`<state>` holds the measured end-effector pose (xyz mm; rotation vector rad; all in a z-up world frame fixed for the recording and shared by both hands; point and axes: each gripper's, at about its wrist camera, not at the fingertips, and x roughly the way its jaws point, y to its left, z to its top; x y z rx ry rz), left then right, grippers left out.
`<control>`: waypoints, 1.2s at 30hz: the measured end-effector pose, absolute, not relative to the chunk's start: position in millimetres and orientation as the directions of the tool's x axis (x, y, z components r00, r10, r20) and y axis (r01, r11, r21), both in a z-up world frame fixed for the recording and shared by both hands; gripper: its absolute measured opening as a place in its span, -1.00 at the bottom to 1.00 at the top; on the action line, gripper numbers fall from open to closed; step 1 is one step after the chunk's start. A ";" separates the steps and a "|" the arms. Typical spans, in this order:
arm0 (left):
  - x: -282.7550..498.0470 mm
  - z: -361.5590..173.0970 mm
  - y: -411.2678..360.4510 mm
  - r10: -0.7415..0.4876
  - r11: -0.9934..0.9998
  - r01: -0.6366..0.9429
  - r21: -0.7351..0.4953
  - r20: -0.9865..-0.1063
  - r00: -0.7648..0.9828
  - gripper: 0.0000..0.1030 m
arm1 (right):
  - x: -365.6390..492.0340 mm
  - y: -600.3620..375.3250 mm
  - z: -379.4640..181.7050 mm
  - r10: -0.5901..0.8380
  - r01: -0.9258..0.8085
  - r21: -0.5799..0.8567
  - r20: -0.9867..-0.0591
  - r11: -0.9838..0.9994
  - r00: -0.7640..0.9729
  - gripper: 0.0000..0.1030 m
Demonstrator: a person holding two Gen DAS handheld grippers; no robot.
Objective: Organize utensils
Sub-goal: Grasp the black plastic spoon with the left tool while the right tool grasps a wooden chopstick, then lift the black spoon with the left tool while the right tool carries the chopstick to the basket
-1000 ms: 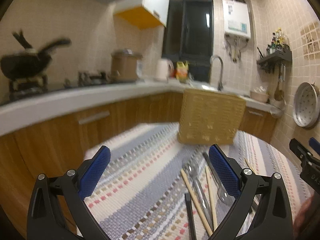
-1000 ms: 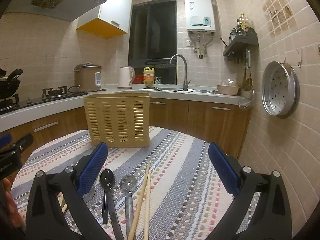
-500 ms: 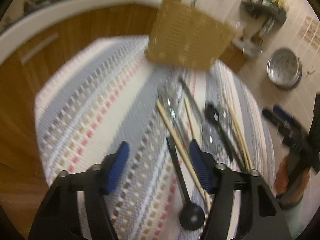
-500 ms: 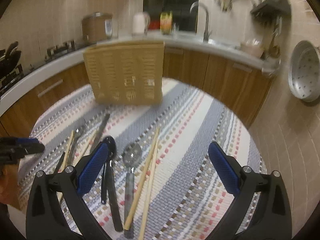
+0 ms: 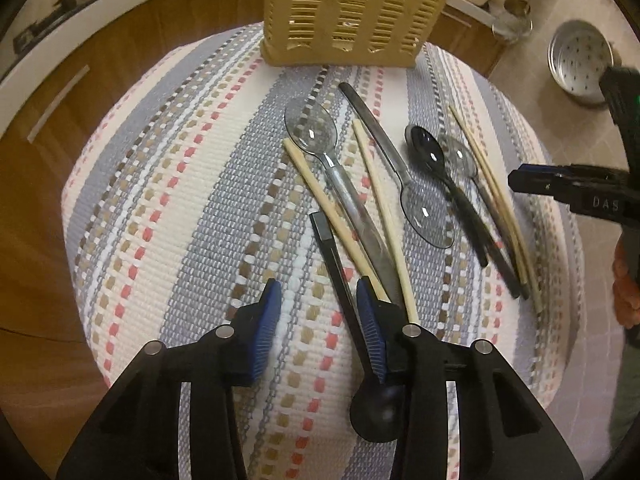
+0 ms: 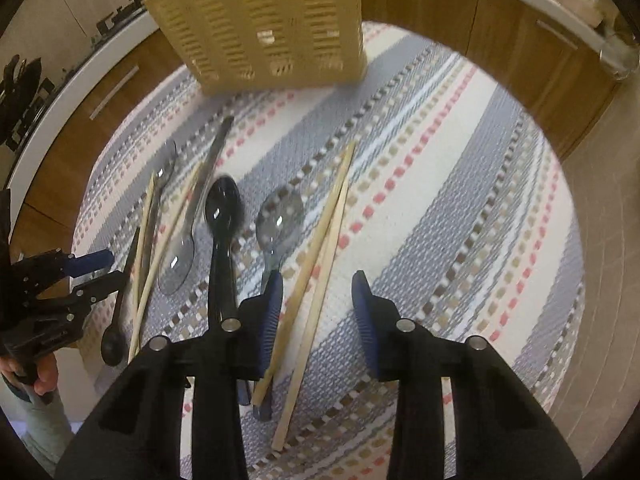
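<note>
Utensils lie loose on a round table under a striped cloth (image 5: 168, 208). My left gripper (image 5: 320, 320) points down at it with its jaws closing. The thin handle of a black long-handled spoon (image 5: 332, 256) runs between them, close to the right pad, and no pad presses on it. My right gripper (image 6: 318, 306) also points down with its jaws closing. A pair of wooden chopsticks (image 6: 332, 208) lies between its pads, ungripped. A yellow slatted basket (image 5: 352, 12) (image 6: 264, 28) stands at the far edge.
Between the grippers lie a clear spoon (image 5: 312, 128), a black spoon (image 6: 222, 204), a small clear spoon (image 6: 280, 216), a knife (image 5: 376, 132) and more chopsticks (image 5: 380, 200). Wooden cabinets (image 6: 520, 40) curve behind the table. A perforated metal pan (image 5: 580, 60) hangs on the tiled wall.
Both grippers have tipped from looking across the kitchen to looking down at the table and have come closer to the utensils. Both pairs of jaws have narrowed a great deal.
</note>
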<state>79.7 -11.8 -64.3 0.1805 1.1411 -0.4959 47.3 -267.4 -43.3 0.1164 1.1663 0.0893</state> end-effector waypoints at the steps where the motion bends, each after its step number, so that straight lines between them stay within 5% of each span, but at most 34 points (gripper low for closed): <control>1: 79.3 -63.6 -12.7 -0.277 0.878 0.468 -0.099 -0.903 0.327 -0.27 | 47.7 -266.6 -44.7 0.122 -0.012 0.127 -0.914 0.992 0.387 -0.54; 17: 80.9 -59.3 -26.0 -0.199 0.876 0.482 -0.006 -0.915 0.350 -0.28 | 80.3 -239.5 -61.2 -0.001 -0.039 -0.014 -0.946 0.999 0.324 -0.82; 24: 76.3 -57.2 -41.9 -0.105 0.869 0.481 0.118 -0.906 0.411 -0.90 | 87.8 -233.4 -61.0 0.008 -0.067 -0.014 -0.948 0.998 0.318 -0.90; 36: 77.0 -38.4 -17.6 -0.306 0.896 0.434 -0.094 -0.838 0.452 -0.91 | 68.9 -251.1 -40.2 0.088 -0.050 0.075 -0.919 0.996 0.384 -0.91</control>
